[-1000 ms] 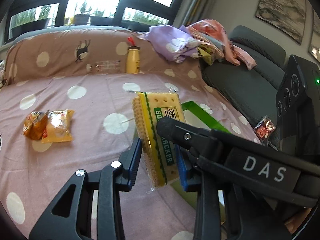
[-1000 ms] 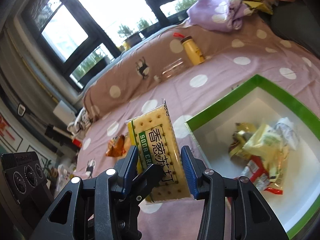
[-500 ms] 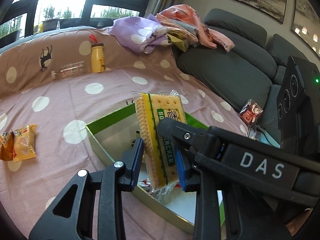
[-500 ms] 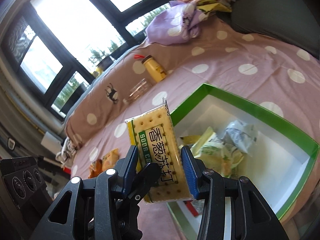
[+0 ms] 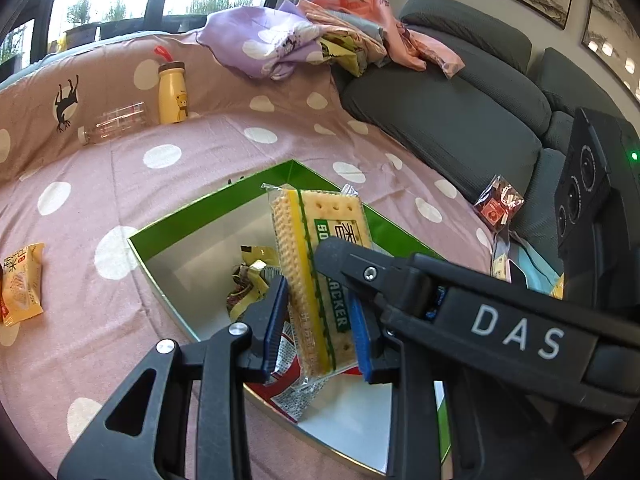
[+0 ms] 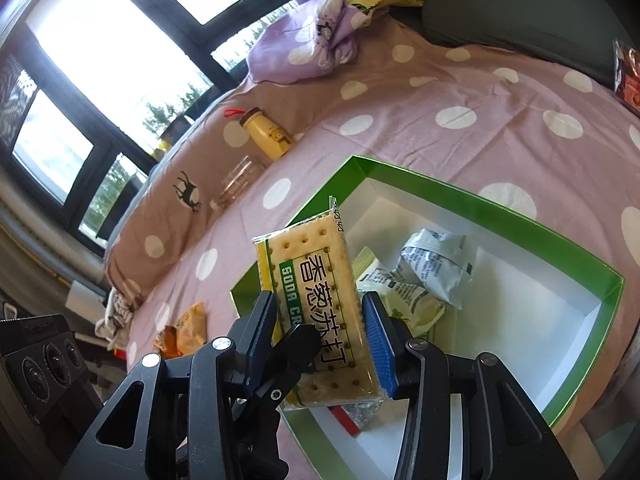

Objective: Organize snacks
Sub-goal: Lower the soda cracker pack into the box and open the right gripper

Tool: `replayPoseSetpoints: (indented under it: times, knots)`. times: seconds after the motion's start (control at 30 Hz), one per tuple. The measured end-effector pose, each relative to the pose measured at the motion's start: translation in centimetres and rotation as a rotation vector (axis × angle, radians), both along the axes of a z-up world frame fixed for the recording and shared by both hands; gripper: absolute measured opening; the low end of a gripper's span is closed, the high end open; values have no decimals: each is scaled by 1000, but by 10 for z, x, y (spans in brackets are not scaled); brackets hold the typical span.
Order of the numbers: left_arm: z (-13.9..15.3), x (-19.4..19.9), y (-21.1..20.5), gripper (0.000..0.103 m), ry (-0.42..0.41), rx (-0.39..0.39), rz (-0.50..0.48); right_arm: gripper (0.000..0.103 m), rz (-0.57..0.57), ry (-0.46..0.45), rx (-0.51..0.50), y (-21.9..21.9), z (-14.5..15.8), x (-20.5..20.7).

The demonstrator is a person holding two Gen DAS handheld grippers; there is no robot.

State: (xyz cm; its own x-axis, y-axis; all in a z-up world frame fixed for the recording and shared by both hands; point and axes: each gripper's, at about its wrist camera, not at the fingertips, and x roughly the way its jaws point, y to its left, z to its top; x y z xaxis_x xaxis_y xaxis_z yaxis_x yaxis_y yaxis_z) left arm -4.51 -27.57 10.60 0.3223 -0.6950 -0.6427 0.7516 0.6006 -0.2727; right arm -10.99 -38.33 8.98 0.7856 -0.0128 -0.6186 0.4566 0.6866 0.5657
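The soda cracker pack (image 5: 320, 276) (image 6: 320, 312) stands nearly upright, held above the open green box (image 5: 168, 300) (image 6: 580, 264). Both grippers clamp it at once. The left gripper (image 5: 320, 320) presses its blue pads against the pack's broad faces, jaws narrow. The right gripper (image 6: 320, 336) grips the pack's two long edges, jaws set to the pack's width. In the left wrist view, one finger of the right gripper crosses in front of the pack's printed face.

The box has green walls and a white interior and rests on the pink polka-dot sheet (image 5: 180, 184) (image 6: 460, 92). Several snack packets already lie inside it, among them a silver packet (image 6: 436, 264) and a pale green packet (image 6: 408, 300).

On the sheet outside the box, well apart to the left, lies an orange snack packet (image 5: 20, 284) (image 6: 188, 328). Farther back stand a yellow bottle (image 5: 172, 92) (image 6: 268, 136) and, beside it, a clear bottle lying on its side (image 5: 112, 122). A red packet (image 5: 498, 204) rests against the grey sofa (image 5: 460, 120). Crumpled clothes (image 5: 304, 36) (image 6: 316, 36) are piled at the far end.
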Motion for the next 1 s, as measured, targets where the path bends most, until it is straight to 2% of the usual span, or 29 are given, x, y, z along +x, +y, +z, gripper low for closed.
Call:
replayPoseSetpoints:
  times: [0.53,1.0]
  knots:
    - [-13,3,-13,29,38,49,-11,48,-30,58,35,-9,-13,2]
    - [-19,7,-20,28,53,62,-18,48,-40,73,39,-15,-19,5]
